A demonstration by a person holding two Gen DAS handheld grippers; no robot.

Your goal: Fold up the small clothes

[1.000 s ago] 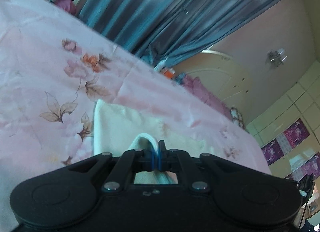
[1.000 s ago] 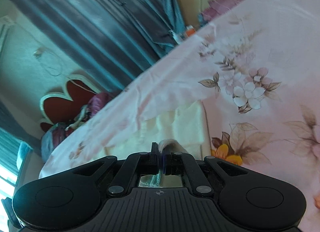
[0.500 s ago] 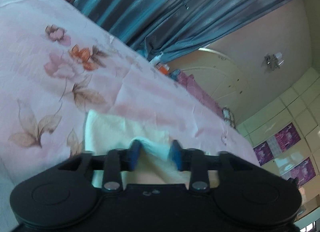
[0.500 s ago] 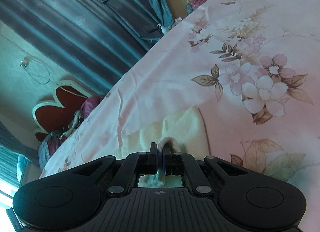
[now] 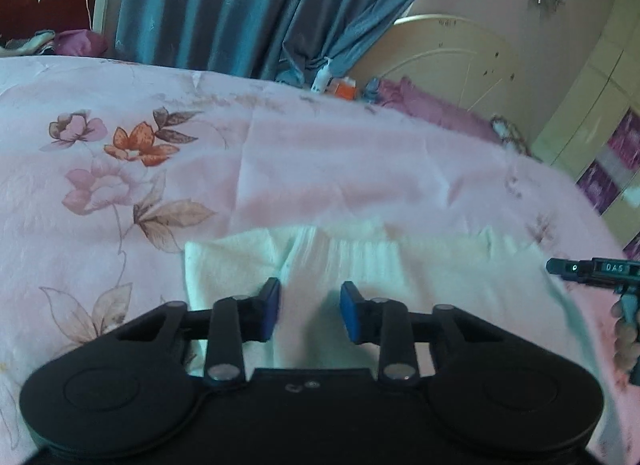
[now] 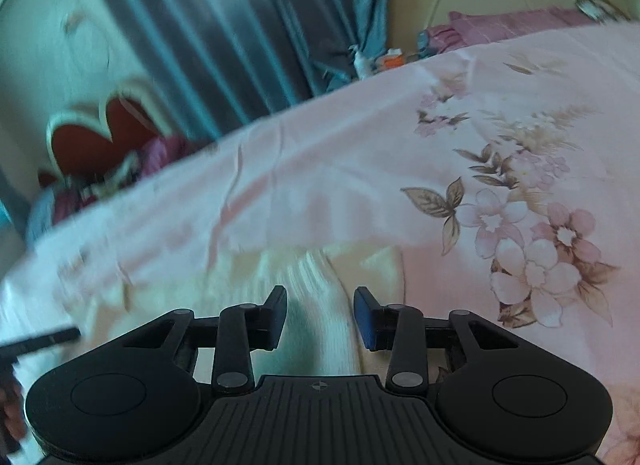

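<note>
Both tongs spread, level, low over cream garment (image 5: 420,277) on bed (image 5: 320,153): left tongs (image 5: 310,315), right tongs (image 6: 320,319), nothing pinched.

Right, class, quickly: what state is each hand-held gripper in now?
Left hand-held gripper: open, holding nothing, over the cloth.
Right hand-held gripper: open, holding nothing.

The garment (image 5: 420,277) lies on the bedsheet (image 5: 320,169), curtain (image 5: 240,5) behind it
</note>
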